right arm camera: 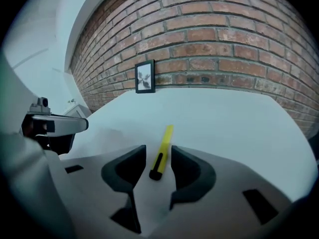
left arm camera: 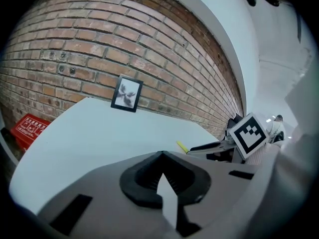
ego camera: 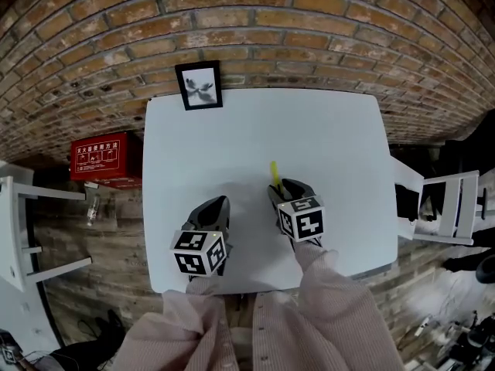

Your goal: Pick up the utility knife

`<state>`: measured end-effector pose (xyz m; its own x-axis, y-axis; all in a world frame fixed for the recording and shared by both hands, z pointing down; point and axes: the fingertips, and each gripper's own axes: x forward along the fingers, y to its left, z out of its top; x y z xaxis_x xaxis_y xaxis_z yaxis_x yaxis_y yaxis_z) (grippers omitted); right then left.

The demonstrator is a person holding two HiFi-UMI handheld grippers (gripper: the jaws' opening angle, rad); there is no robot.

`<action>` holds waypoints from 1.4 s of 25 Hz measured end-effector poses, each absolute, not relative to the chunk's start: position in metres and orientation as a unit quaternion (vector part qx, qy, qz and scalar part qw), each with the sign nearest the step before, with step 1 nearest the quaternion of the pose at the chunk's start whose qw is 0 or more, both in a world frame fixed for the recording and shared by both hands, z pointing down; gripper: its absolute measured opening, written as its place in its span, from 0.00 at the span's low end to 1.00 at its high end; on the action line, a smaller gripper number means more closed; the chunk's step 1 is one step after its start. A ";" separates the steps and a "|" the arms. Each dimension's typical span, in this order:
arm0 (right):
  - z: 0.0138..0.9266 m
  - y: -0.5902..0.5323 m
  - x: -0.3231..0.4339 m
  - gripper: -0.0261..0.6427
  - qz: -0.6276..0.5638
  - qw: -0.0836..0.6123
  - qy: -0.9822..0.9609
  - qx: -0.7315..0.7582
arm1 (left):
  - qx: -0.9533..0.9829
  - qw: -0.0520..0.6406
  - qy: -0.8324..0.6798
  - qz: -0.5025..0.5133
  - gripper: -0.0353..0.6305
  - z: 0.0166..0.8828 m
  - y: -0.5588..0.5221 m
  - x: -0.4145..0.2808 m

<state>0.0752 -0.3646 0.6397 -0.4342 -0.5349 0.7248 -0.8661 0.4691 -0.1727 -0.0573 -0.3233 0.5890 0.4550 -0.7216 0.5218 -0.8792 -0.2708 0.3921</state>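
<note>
in the head view my left gripper [ego camera: 215, 207] sits low on the near part of the white table [ego camera: 232, 130], its jaws drawn to a point, and my right gripper [ego camera: 288, 189] is just beside it to the right. the yellow knife [ego camera: 274, 173] lies flat on the table, poking out ahead of the right gripper's tips. a framed picture [ego camera: 199, 85] leans on the brick wall [ego camera: 309, 22] at the table's far edge, and a red box [ego camera: 107, 159] sits off to the left. in the left gripper view my jaws meet at the tips with nothing held, and the knife [left arm camera: 182, 147] shows over to the right. in the right gripper view my jaws stand apart on either side of the knife's [right arm camera: 162, 151] black near end; i cannot tell whether they touch it, and it rests on the table.
</note>
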 end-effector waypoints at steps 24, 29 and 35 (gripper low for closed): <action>0.643 -0.368 0.084 0.14 0.260 0.339 -0.780 0.458 | 0.800 0.300 -0.500 0.143 0.04 0.586 -0.321 -0.052; 0.628 -0.367 0.083 0.14 0.272 0.301 -0.788 0.463 | 0.798 0.302 -0.505 0.131 0.04 0.579 -0.320 -0.057; 0.602 -0.364 0.075 0.14 0.272 0.243 -0.810 0.460 | 0.802 0.285 -0.511 0.119 0.04 0.562 -0.322 -0.060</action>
<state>0.0752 -0.3645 0.6022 -0.4585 -0.6125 0.6440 -0.8770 0.4290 -0.2164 -0.0600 -0.3219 0.5622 0.4494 -0.7519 0.4823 -0.8877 -0.3158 0.3350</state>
